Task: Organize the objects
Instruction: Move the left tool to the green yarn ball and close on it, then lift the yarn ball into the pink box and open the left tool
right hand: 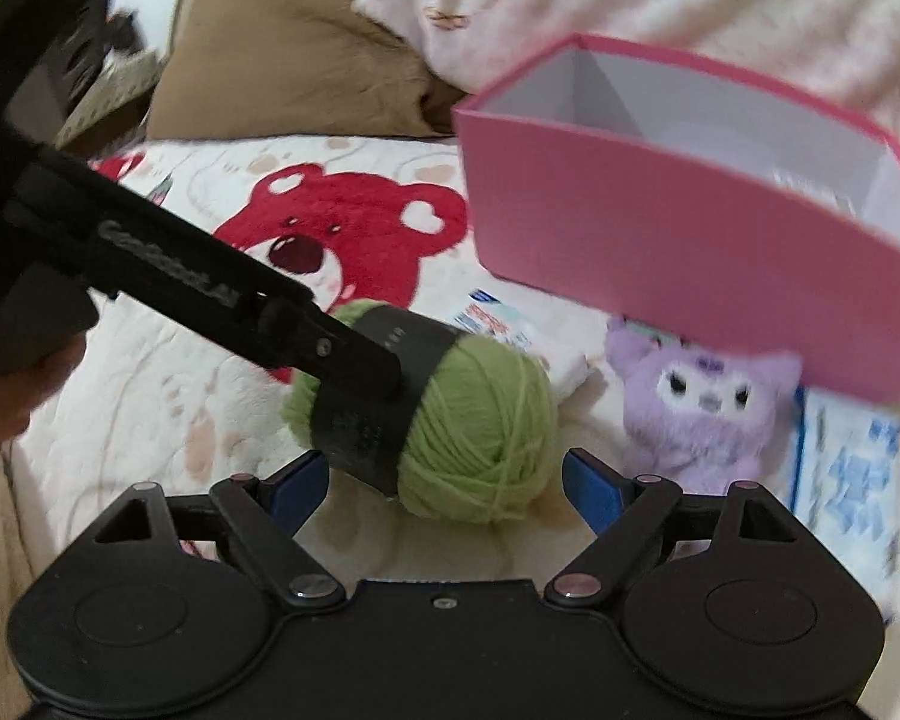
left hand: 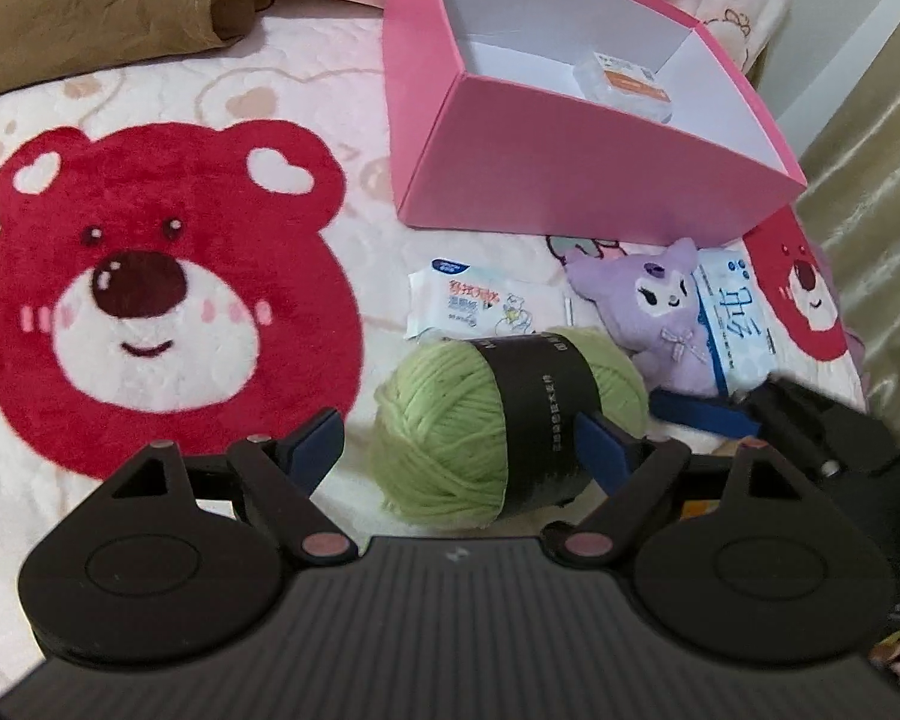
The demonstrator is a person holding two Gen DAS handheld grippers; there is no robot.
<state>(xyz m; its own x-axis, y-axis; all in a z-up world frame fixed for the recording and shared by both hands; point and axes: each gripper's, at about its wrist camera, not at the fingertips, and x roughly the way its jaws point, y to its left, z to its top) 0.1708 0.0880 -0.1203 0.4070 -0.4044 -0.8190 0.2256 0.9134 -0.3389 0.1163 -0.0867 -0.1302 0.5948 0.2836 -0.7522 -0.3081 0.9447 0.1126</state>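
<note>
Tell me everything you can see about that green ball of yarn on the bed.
The green yarn ball is a soft, fluffy skein of pale green wool, wound loosely, with a wide black paper band bearing small print around its middle. It lies on its side on the pink bear-print blanket, in front of the pink box, beside a purple plush toy and a tissue pack. The left tool sits open around it; one finger overlaps the band, but contact is unclear.

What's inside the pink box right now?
Inside the pink box, one small clear packet with an orange label lies on the white floor by the far right corner. The near wall hides the front strip of the floor, so anything there can't be seen.
</note>
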